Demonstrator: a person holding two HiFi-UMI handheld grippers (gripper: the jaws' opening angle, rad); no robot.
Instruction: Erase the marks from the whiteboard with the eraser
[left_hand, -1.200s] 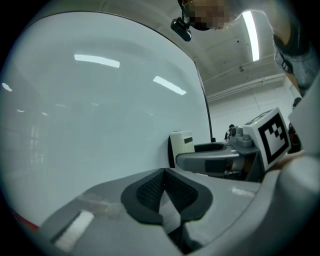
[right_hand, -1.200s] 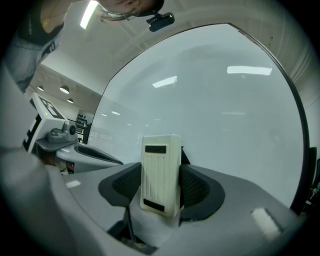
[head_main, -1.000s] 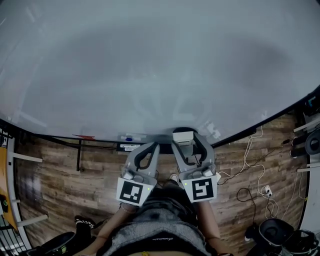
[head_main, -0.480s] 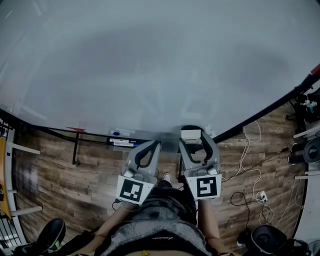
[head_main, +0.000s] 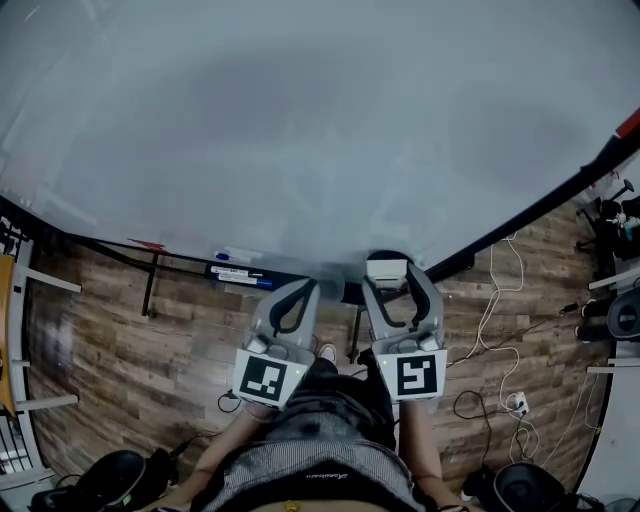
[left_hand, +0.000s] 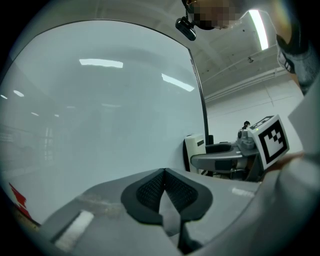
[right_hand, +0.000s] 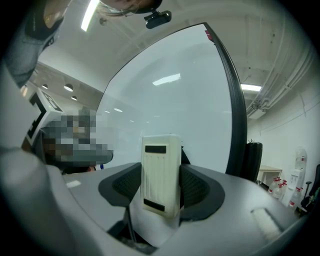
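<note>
The white ribbed plastic eraser (right_hand: 161, 172) sits clamped in the right gripper (head_main: 388, 272), at the lower edge of the large pale whiteboard (head_main: 300, 130). Over the last second it has drifted slightly right. No marks show, so erasing looks finished. The left gripper (left_hand: 164, 175) is closed and empty. Marker pens (head_main: 236, 271) lie on the ledge above the wood-plank floor (head_main: 120, 340).

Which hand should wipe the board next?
Right. The right hand-held gripper is clamped on the eraser, close to the whiteboard; the left hand-held gripper is shut and empty.
</note>
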